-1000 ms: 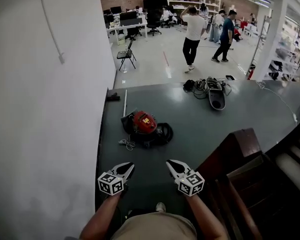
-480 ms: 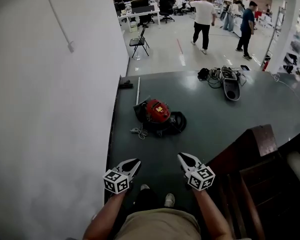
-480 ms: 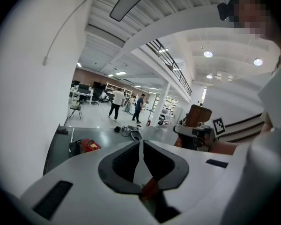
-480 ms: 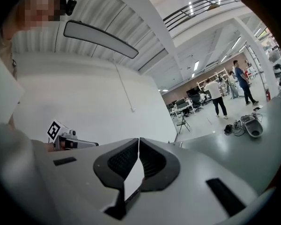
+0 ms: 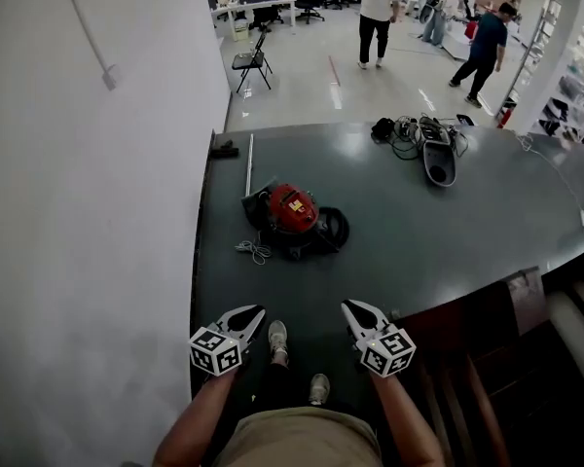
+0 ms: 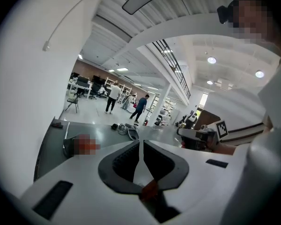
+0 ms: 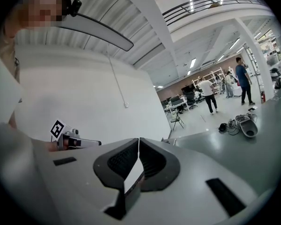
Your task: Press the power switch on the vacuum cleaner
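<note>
The vacuum (image 5: pixel 292 212) is seen in the head view. It is red on top and black below. It lies on the dark floor (image 5: pixel 448 232), near the floor's left edge, close to the white wall (image 5: pixel 97 212). The switch cannot be picked out from this far. A thin cord (image 5: pixel 251 251) lies in a small heap just beside the vacuum, on the near side.

Both tools are held low and well away from the vacuum. The left gripper (image 5: pixel 253 314) is pressed closed, and nothing is held in it. The right gripper (image 5: pixel 348 308) is closed the same way and is empty too. A shoe (image 5: pixel 277 339) is seen between them.

A few things could go wrong. The cord could be stepped on or caught by a foot. The wrong spot could be pushed, since the switch is not clear yet. The tip could slip off the round top, or the vacuum could be shoved away.

The whole vacuum and the cord are shown only in the head view. The vacuum is missed by the right gripper view, where the wall and the left gripper are seen instead. How tightly each pair of jaws is closed is shown best in the gripper views.
</note>
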Motion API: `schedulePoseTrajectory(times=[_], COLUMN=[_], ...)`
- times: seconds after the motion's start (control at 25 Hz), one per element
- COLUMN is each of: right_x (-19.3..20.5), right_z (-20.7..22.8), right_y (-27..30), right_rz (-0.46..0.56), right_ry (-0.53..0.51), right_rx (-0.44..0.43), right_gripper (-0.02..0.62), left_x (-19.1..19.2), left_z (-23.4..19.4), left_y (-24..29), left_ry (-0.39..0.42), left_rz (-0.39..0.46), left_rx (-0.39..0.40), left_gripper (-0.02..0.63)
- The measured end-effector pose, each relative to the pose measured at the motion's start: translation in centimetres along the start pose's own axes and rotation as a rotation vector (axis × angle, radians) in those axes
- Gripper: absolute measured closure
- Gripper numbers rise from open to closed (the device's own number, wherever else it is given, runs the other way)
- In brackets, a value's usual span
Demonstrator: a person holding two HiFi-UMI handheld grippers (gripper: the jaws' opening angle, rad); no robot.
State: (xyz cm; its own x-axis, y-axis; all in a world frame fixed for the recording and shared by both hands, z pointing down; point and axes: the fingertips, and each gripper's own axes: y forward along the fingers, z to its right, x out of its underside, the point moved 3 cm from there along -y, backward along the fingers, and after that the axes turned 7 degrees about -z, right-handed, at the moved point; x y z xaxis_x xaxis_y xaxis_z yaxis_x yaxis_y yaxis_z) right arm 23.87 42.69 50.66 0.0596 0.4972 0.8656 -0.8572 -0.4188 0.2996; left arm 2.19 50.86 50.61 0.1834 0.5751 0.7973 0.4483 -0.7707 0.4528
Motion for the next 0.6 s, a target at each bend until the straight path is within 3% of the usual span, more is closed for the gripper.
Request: schedulePoseTrajectory(times=[0.24, 0.6], right_x=[-2.3, -8.0], right_z=[3.2, 5.8], right_y=[7.4, 18.2], right_rz=[-0.027, -0.017], right_ry=[0.037, 0.005], right_rx=[0.077, 0.142], right_gripper=[0.58, 0.58], left_x=[-5.5, -12.5], left_z=[-7.3, -18.4], left_y=[4.3, 8.7], left_ry=[0.01, 0.041], left_rz=[-0.006, -0.007], left_rx=[0.068, 0.145], left_gripper=[0.569, 0.598])
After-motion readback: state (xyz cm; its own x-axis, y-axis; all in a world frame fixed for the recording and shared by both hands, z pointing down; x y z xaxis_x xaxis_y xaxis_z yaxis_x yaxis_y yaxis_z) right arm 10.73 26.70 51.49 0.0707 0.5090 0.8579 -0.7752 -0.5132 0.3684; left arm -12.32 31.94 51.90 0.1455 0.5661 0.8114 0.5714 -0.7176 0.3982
